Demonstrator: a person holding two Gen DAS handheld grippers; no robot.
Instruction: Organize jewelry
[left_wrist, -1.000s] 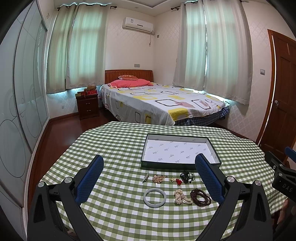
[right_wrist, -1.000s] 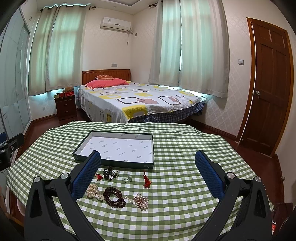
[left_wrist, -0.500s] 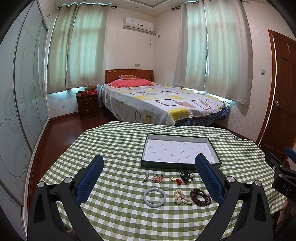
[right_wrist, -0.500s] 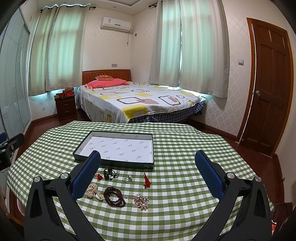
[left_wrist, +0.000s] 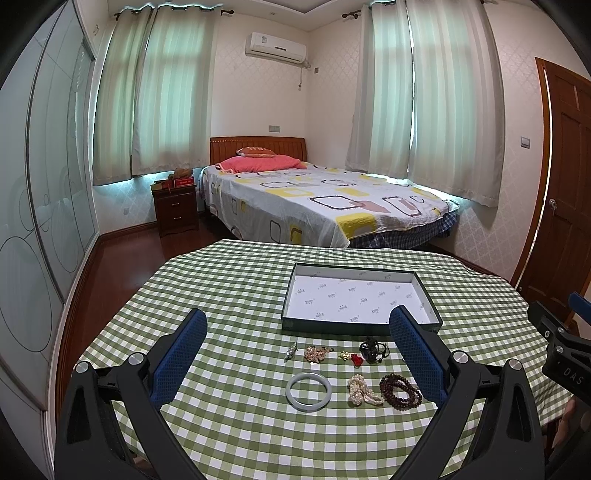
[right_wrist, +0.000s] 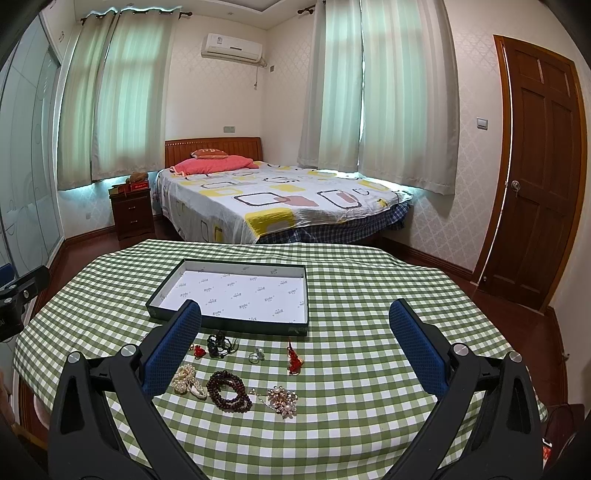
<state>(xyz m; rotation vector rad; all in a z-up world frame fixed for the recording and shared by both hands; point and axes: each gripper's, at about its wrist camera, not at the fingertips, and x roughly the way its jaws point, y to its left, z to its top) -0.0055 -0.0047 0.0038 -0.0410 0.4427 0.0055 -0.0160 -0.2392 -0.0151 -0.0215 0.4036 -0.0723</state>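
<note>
Several jewelry pieces lie on the green checked tablecloth (left_wrist: 229, 295) in front of an empty dark box with a white floor (left_wrist: 291, 295). In the left wrist view I see a pale jade bangle (left_wrist: 308, 390), a pearl string (left_wrist: 361, 389), a dark bead bracelet (left_wrist: 399, 390), a black piece (left_wrist: 372, 349) and a small silver piece (left_wrist: 290, 350). The right wrist view shows the box (right_wrist: 177, 273), the bead bracelet (right_wrist: 228, 390), a gold brooch (right_wrist: 282, 399), a ring (right_wrist: 255, 356) and a red charm (right_wrist: 294, 361). My left gripper (left_wrist: 298, 350) and right gripper (right_wrist: 294, 349) are open, empty, above the table.
The right gripper's body shows at the right edge of the left wrist view (left_wrist: 561, 354). A bed (left_wrist: 325, 203) and a nightstand (left_wrist: 175, 210) stand beyond the table. A wooden door (right_wrist: 535, 177) is at the right.
</note>
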